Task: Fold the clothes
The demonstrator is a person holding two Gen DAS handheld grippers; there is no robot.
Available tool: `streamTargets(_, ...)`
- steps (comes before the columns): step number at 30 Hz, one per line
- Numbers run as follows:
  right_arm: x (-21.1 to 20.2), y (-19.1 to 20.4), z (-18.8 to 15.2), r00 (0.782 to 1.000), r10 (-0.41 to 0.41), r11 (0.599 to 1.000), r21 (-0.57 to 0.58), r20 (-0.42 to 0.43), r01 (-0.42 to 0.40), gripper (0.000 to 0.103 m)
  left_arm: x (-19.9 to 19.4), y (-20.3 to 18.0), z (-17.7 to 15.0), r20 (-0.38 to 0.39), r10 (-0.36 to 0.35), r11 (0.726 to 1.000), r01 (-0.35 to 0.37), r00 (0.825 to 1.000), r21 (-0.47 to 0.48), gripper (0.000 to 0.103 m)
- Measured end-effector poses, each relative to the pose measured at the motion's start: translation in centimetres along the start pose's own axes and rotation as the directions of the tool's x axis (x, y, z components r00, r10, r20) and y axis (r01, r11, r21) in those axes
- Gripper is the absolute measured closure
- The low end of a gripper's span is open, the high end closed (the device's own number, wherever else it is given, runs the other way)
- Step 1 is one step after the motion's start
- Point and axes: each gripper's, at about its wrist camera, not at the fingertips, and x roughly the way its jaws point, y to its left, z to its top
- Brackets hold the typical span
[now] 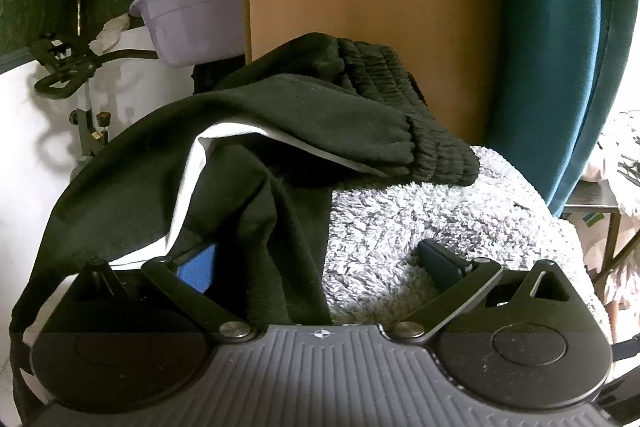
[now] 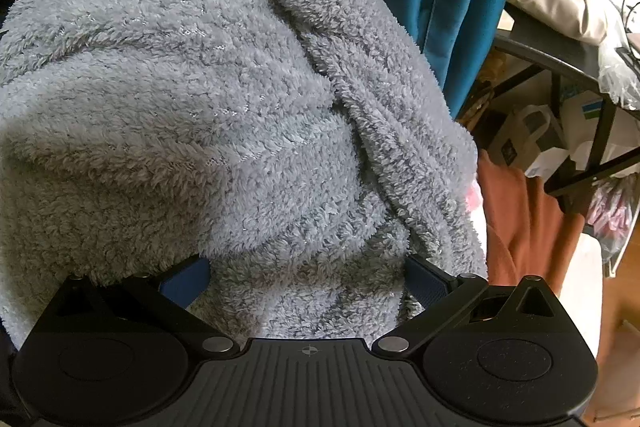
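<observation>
Left gripper (image 1: 320,263) spread wide, black garment (image 1: 248,131) draped btwn its fingers, not pinched. Right gripper (image 2: 308,281) also wide, pressed into grey fleece (image 2: 224,99) w/ nothing clamped. Both lie heaped together. Fleece looks bulky, soft; black one limp. Best grab: ribbed cuff (image 1: 440,155) or hem.

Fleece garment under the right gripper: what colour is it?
Light grey-blue, plain and fluffy, no pattern. The fleece garment shows best in the right wrist view.

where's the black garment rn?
In the left wrist view, the black garment fills the left and centre, draped between the open left gripper's fingers, its ribbed cuffs lying on the grey fleece in front of the wooden panel.
</observation>
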Motion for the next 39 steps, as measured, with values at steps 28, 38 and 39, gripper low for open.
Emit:
streamTargets(28,0.4,-0.5,0.0,1.000,0.026,0.999,0.023,-0.011,-0.025,0.001,0.4,-0.6,0.1,0.011,0.044,0.999,-0.044,0.999,0.000,0.000)
streamTargets(38,1.0,-0.5,0.2,0.999,0.034,0.999,0.028,-0.020,-0.033,0.001,0.5,-0.3,-0.1,0.031,0.025,0.999,-0.026,0.999,0.024,0.000)
streamTargets(39,1.0,-0.5,0.2,0.999,0.035,0.999,0.031,-0.020,-0.035,0.001,0.5,-0.2,-0.1,0.035,0.021,1.000,-0.021,0.999,0.011,0.000)
